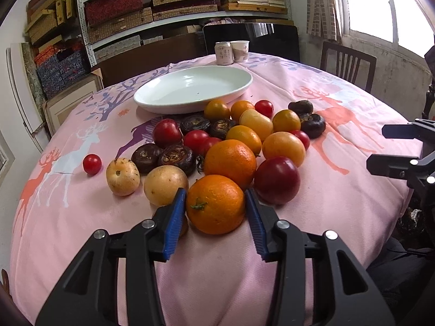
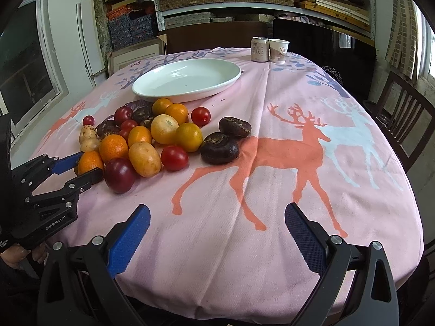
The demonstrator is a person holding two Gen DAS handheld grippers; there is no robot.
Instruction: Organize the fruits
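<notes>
The left gripper pinches the nearest orange on the tablecloth, hemmed by a potato, a plum and another orange. The right gripper gapes empty. The plate lies beyond.

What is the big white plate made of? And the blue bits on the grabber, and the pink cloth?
The white plate looks like glazed ceramic: smooth, shiny, with window light reflecting off it. The blue pads seem to be ridged rubber or plastic; fine grooves show. The pink cloth looks like woven fabric, matte, creased, with printed deer.
</notes>
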